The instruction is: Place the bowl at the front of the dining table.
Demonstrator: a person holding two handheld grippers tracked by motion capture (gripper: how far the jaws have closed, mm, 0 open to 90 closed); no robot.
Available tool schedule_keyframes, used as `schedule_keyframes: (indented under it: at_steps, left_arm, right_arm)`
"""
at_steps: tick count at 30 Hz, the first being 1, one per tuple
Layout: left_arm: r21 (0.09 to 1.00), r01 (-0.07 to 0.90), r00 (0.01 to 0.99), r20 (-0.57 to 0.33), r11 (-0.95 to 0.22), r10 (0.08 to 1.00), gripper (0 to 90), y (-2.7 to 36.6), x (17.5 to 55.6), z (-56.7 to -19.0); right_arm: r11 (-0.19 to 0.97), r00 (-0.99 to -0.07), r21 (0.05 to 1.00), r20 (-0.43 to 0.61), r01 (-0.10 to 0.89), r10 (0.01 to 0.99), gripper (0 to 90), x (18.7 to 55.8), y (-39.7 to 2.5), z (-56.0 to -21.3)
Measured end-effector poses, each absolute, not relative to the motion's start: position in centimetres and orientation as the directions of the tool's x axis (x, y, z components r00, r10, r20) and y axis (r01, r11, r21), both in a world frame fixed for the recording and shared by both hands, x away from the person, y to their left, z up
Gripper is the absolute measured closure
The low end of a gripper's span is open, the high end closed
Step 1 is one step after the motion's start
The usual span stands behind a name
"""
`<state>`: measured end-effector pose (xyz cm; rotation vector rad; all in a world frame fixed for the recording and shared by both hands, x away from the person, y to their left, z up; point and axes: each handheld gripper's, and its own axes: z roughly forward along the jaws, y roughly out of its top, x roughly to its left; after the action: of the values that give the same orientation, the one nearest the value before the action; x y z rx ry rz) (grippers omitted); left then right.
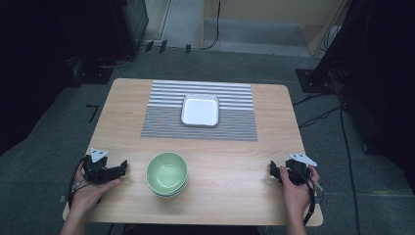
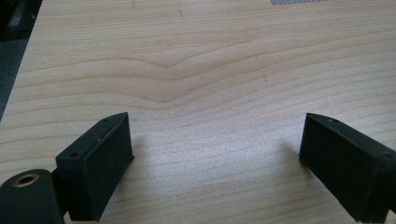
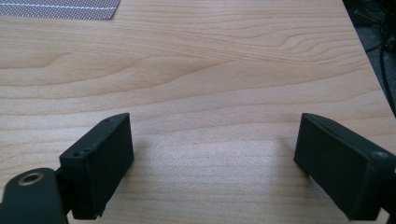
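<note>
Grippers, left [image 1: 122, 168] and right [image 1: 272, 170], gape beside green bowls [image 1: 167, 174]

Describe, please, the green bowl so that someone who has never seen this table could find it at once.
Start at the wooden table and look to its near edge, in front of the striped placemat. There, nearer the left gripper than the right, sits the green bowl, apparently the top of a small stack. It is round and pale green, unlike the square white dish on the placemat.
</note>
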<state>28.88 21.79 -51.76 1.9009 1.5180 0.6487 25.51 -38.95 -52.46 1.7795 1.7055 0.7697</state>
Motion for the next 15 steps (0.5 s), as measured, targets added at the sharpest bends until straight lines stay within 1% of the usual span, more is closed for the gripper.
schedule_keyframes:
  at_steps: [2,5,7,9,10,14,15]
  left_arm:
    - [0.716,0.681,0.221,0.001,-0.155,0.975,9.0,21.8,28.9,-51.7]
    - [0.688,0.711,0.194,0.005,-0.144,0.981,9.1,21.7,29.1,-51.3]
    - [0.673,0.725,0.181,0.024,-0.150,0.983,9.1,21.6,29.2,-51.0]
    - [0.683,0.715,0.179,0.025,-0.147,0.984,10.6,21.4,29.1,-50.5]
    - [0.698,0.702,0.179,0.019,-0.141,0.984,14.1,21.2,29.0,-50.0]
    - [0.733,0.673,0.187,-0.038,-0.100,0.982,14.1,20.6,28.7,-48.5]
    - [0.733,0.673,0.187,-0.038,-0.100,0.982,14.0,20.6,28.7,-48.5]
  right_arm:
    - [-0.043,0.031,0.729,0.029,0.683,0.999,10.3,25.5,-38.9,-52.5]
    - [-0.047,0.038,0.727,0.029,0.685,0.999,9.1,25.6,-38.9,-52.5]
    - [-0.050,0.042,0.726,0.029,0.685,0.999,8.7,25.6,-38.9,-52.5]
    - [-0.049,0.041,0.726,0.028,0.686,0.999,8.6,25.6,-38.9,-52.5]
    - [-0.051,0.044,0.726,0.028,0.686,0.999,8.1,25.6,-38.9,-52.5]
    - [-0.055,0.049,0.724,0.029,0.688,0.998,6.9,25.8,-38.9,-52.5]
    - [-0.055,0.049,0.724,0.029,0.688,0.998,6.9,25.8,-38.9,-52.5]
